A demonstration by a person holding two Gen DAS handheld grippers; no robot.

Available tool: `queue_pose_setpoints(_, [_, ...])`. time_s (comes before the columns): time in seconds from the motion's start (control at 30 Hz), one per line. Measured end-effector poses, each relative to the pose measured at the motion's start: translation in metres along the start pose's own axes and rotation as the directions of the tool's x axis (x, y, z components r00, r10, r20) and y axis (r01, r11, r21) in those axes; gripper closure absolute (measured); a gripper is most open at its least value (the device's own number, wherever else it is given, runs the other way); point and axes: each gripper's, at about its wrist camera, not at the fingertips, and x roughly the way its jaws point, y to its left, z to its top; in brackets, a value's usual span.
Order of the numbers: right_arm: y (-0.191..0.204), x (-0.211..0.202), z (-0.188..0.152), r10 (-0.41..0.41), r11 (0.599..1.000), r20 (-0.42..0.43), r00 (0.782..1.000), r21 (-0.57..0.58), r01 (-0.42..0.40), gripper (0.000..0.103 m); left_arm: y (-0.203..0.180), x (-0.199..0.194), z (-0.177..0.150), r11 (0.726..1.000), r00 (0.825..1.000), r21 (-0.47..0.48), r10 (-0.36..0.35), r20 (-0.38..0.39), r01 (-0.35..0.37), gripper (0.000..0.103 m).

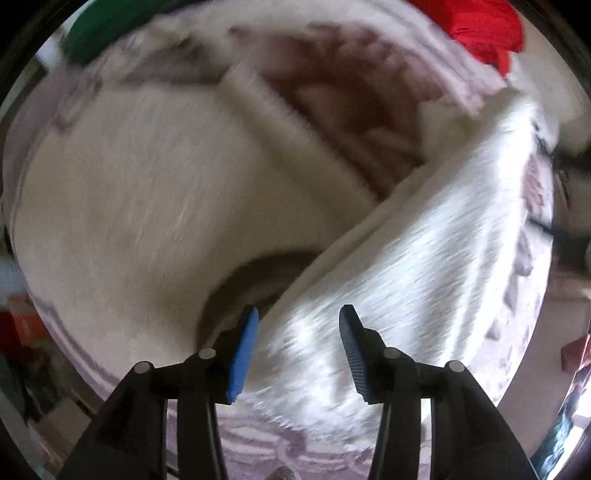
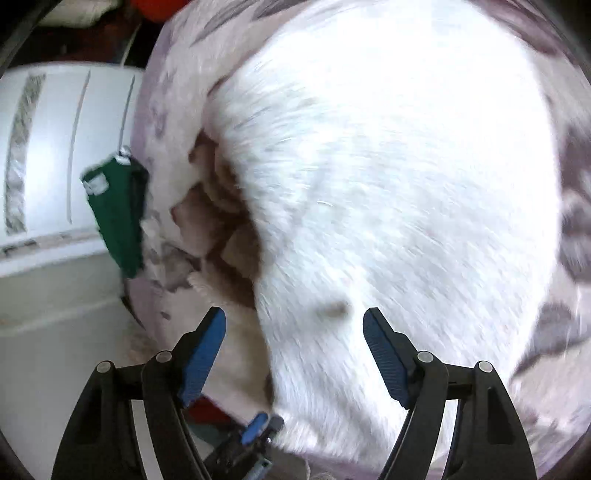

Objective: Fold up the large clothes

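A large white fluffy garment with a brownish quilted lining lies on a pale lilac patterned cover. One fluffy flap is folded diagonally across it. My left gripper is open, its fingers straddling the flap's near edge. In the right wrist view the garment fills most of the frame, lining showing at its left. My right gripper is open just above the fluffy fabric. The left gripper's blue pad shows at the garment's lower edge.
A red cloth lies at the far right and a green cloth at the far left; the green cloth hangs off the cover's edge. A white appliance stands at the left, floor below it.
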Motion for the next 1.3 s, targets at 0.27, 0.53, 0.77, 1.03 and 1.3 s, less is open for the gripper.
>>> queue_pose_setpoints(0.27, [-0.104, -0.068, -0.013, -0.060, 0.980, 0.164, 0.985, 0.197, 0.027, 0.024, -0.144, -0.011, 0.102, 0.978, 0.985, 0.211, -0.025, 0.173, -0.012, 0.059])
queue_pose_setpoints(0.53, [-0.179, -0.075, 0.036, -0.088, 0.950, 0.251, 0.964, 0.313, 0.005, 0.031, -0.169, 0.133, 0.220, 0.932, 0.965, 0.250, 0.250, 0.082, -0.263, 0.057])
queue_pose_setpoints(0.77, [-0.155, -0.039, 0.096, -0.011, 0.982, 0.240, 0.971, 0.185, -0.034, 0.063, -0.134, 0.147, 0.234, 0.926, 0.956, 0.237, 0.283, 0.079, -0.293, 0.057])
queue_pose_setpoints(1.03, [-0.147, 0.031, 0.164, -0.156, 0.984, 0.113, 0.981, 0.100, 0.145, 0.064, -0.142, 0.104, 0.225, 0.938, 0.960, 0.215, 0.247, 0.131, -0.271, 0.058])
queue_pose_setpoints(1.3, [-0.131, -0.055, 0.055, -0.081, 0.996, 0.132, 0.988, 0.047, 0.076, 0.038, -0.124, -0.001, 0.145, 0.957, 0.980, 0.250, 0.110, 0.168, -0.150, 0.045])
